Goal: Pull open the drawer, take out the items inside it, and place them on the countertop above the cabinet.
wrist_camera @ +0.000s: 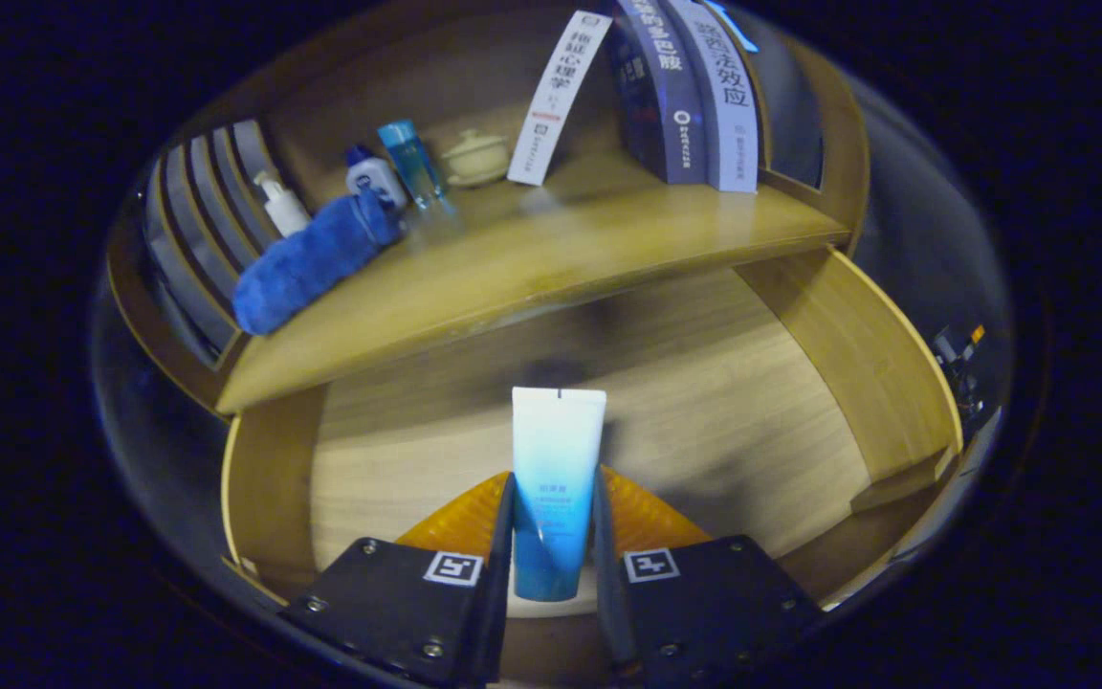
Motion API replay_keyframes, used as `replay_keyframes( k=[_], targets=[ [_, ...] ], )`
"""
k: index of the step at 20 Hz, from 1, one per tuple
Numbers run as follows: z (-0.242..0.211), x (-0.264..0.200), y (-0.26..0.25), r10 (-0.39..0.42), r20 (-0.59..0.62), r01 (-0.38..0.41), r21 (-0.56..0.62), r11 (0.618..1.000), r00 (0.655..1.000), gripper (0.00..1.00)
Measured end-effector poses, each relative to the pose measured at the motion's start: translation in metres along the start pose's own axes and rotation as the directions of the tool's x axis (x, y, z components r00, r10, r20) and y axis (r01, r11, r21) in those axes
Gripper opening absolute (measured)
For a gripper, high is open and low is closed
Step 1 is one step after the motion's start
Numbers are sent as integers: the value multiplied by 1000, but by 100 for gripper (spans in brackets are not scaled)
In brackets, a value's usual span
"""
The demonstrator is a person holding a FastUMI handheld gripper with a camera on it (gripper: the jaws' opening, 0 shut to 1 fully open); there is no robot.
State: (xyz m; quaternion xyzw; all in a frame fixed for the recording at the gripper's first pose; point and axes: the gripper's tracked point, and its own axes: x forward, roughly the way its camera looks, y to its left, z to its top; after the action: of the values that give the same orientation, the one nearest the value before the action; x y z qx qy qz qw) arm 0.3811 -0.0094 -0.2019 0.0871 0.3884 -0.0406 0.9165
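Observation:
A white-to-blue tube (555, 478) stands between my fingers, its flat sealed end pointing away from me. My gripper (554, 522) is shut on the tube, both fingers pressing its sides, and holds it over the open wooden drawer (723, 402). The drawer's floor beneath the tube is bare wood. Beyond the drawer runs the countertop (551, 258), above the cabinet.
On the countertop lie a rolled blue towel (307, 263), a white pump bottle (281, 204), a small white bottle with a blue cap (374, 175), a clear blue bottle (411, 161) and a pale lidded pot (476, 158). Several books (685, 91) lean at the back right.

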Motion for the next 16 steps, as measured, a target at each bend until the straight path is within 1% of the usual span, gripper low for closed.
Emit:
replay_keyframes(
  k=[3,6,8,9,11,12,14,16],
  targets=[
    [4,-24,13,86,91,-86,-10,996,992,39],
    [10,-59,30,171,210,-174,-6,985,963,39],
    [30,-83,41,222,336,-236,1,972,915,40],
    [44,-94,47,241,394,-255,-19,967,887,39],
    [73,-112,57,271,484,-267,-78,960,832,39],
    [85,-118,61,272,509,-257,-100,961,817,39],
    [99,-125,68,262,533,-239,-113,964,805,39],
    [118,-121,74,250,553,-211,-134,968,795,39]
  ],
)
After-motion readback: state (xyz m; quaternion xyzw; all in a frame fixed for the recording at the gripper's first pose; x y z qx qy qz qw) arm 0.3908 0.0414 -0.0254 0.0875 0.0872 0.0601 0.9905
